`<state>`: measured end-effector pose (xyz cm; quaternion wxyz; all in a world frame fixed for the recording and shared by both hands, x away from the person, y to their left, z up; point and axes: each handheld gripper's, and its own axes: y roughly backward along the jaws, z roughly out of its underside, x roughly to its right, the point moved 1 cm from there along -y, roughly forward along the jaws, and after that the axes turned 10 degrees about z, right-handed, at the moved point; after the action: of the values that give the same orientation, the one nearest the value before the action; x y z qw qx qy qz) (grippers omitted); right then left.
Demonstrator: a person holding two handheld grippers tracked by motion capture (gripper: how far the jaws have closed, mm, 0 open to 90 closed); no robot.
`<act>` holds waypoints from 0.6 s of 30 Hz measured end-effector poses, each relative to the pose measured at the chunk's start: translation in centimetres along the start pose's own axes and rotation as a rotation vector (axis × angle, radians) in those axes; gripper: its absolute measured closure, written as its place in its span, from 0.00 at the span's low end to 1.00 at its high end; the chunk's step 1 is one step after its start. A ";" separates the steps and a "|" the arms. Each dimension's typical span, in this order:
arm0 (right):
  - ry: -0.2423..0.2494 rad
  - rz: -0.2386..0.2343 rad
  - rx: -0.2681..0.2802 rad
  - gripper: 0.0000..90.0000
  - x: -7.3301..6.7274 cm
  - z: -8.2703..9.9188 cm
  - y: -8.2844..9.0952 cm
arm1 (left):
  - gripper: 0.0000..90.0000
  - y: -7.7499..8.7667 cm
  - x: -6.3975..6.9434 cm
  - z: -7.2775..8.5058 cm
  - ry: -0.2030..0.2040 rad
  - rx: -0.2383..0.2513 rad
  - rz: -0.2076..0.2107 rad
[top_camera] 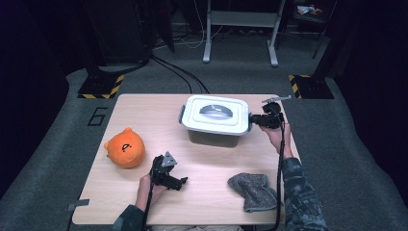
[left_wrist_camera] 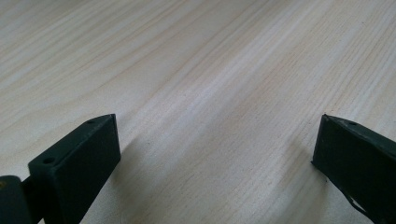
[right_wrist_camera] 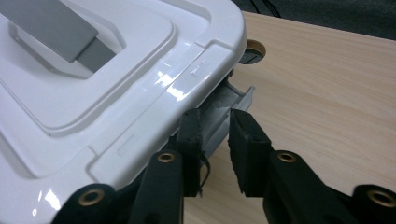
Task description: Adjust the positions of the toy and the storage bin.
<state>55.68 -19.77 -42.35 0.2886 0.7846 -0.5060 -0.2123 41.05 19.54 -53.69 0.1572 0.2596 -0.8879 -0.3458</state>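
**Inspector:** Start with the storage box [top_camera: 215, 120]. It sits on the table [top_camera: 144, 110] at about one o'clock from centre, white lid [right_wrist_camera: 93, 93] seated, grey carry handle [top_camera: 215, 110] folded flat in its recess. On the box's right end you have the grey side latch [right_wrist_camera: 229, 107] between your right gripper [right_wrist_camera: 215, 128] jaws.

**Operator:** Is that grip sound?

**Inspector:** In the right gripper view the two pads are clenched on the latch's edge, just under the lid's rim. That hold suits, in my judgement, prying the clasp outward to free the lid. You come in level from three o'clock, which keeps the jaws in line with the latch.

**Operator:** And the left?

**Inspector:** Your left gripper [top_camera: 169, 175] rests at about seven o'clock, well apart from the box. Its jaws stand wide and released, with bare wood between them in the left gripper view. It is idle, presumably kept free for the matching latch [top_camera: 182, 114] at the box's left end.

**Operator:** Anything nearby in the way?

**Inspector:** No. The orange plush toy [top_camera: 125, 147] lies at nine o'clock and the grey knitted cloth [top_camera: 253, 190] at five o'clock, both well apart from the box.
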 end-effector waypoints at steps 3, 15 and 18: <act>-0.015 0.011 0.008 0.84 -0.2 0.1 -0.1 | 0.00 0.0 0.0 0.0 0.000 -0.002 0.001; -0.054 0.032 0.001 0.87 -0.9 0.5 0.6 | 0.00 0.0 0.0 0.0 -0.001 -0.003 0.001; -0.066 0.039 -0.005 0.87 -1.3 0.8 0.9 | 0.00 0.0 0.0 0.0 -0.001 -0.002 0.001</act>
<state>54.06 -19.07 -42.26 0.2778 0.7663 -0.5301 -0.2338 41.04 19.55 -53.67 0.1574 0.2590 -0.8876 -0.3468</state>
